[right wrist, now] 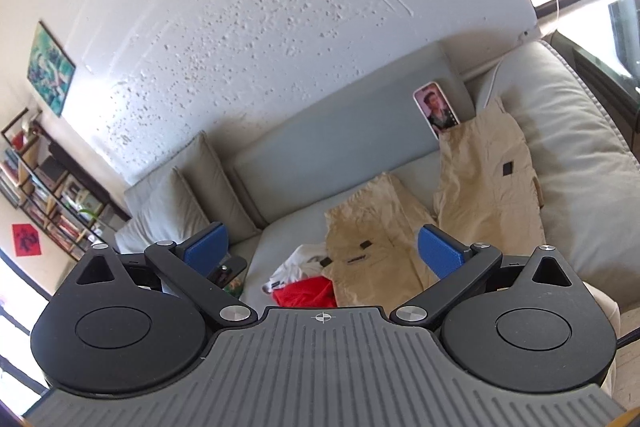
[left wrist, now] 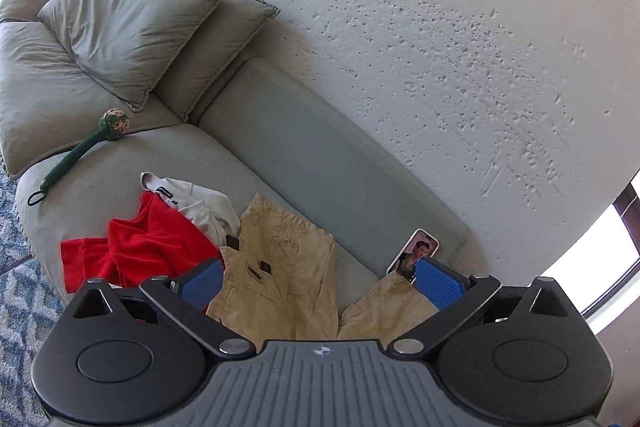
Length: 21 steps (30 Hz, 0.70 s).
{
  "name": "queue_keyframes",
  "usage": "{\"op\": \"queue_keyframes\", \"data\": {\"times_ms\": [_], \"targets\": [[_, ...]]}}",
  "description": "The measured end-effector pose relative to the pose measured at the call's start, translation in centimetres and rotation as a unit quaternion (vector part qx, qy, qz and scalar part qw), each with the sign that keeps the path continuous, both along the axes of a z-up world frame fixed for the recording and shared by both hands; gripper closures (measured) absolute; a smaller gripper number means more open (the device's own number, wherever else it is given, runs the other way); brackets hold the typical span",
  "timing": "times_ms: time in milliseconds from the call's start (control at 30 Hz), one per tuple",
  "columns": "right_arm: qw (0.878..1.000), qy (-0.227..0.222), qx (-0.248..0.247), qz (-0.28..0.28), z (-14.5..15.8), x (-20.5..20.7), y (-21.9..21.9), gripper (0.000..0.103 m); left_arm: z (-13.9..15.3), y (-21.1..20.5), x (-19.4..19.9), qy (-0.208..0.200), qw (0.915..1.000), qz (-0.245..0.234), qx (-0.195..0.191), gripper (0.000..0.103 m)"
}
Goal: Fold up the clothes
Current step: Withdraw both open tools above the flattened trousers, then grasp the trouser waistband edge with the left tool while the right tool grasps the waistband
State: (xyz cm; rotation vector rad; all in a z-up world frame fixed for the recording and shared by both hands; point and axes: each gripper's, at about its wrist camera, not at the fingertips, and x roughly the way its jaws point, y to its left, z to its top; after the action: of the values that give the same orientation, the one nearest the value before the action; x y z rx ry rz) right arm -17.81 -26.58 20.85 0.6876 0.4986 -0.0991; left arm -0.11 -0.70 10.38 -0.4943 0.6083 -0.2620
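Tan cargo trousers [left wrist: 280, 267] lie spread on the grey sofa seat [left wrist: 100, 183], legs apart; they also show in the right wrist view [right wrist: 380, 239]. A red garment [left wrist: 136, 251] and a white garment [left wrist: 200, 203] lie crumpled to their left; both show in the right wrist view, red [right wrist: 308, 291] and white [right wrist: 300, 263]. My left gripper [left wrist: 320, 283] is open and empty, held above the trousers. My right gripper [right wrist: 322, 253] is open and empty, held above the trousers' waist and the pile.
A phone [left wrist: 414, 251] leans on the sofa back by one trouser leg; it also shows in the right wrist view [right wrist: 436, 109]. A green massage stick [left wrist: 84, 147] lies on the seat. Grey cushions [left wrist: 128, 23] sit far left. A patterned rug [left wrist: 16, 259] borders the sofa.
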Motion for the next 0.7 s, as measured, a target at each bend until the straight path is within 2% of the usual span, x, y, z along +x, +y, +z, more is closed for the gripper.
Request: {"op": "queue_keyframes", "data": {"times_ms": [167, 233, 333, 400, 533, 633, 700], "targets": [[1.0, -0.011, -0.001, -0.009, -0.5, -0.3, -0.8, 0.002, -1.1, -1.3, 0.4, -0.003, 0.9997, -0.022, 0.013, 0.001], [0.999, -0.02, -0.028, -0.028, -1.4, -0.3, -1.9, 0.0, -2.7, -2.5, 0.9, -0.003, 0.9981, -0.057, 0.02, 0.001], [0.996, -0.003, -0.071, -0.045, -3.5, 0.6, -5.3, 0.0, -5.6, -5.1, 1.7, 0.012, 0.992, -0.121, 0.035, 0.001], [0.994, 0.036, -0.082, -0.068, -5.3, 1.2, -8.2, 0.0, -7.8, -7.3, 2.2, 0.042, 0.9824, -0.177, 0.044, 0.001], [0.976, 0.126, -0.12, -0.132, -9.9, 0.9, -13.8, 0.002, -12.2, -12.1, 2.0, 0.072, 0.9554, -0.28, 0.06, 0.001], [0.956, 0.186, -0.152, -0.166, -14.2, 0.7, -16.7, 0.002, -15.9, -16.5, 1.7, 0.078, 0.9346, -0.328, 0.113, 0.001], [0.949, 0.222, -0.149, -0.164, -17.8, 1.5, -18.4, 0.002, -18.0, -19.0, 1.7, 0.072, 0.9245, -0.349, 0.135, 0.004]]}}
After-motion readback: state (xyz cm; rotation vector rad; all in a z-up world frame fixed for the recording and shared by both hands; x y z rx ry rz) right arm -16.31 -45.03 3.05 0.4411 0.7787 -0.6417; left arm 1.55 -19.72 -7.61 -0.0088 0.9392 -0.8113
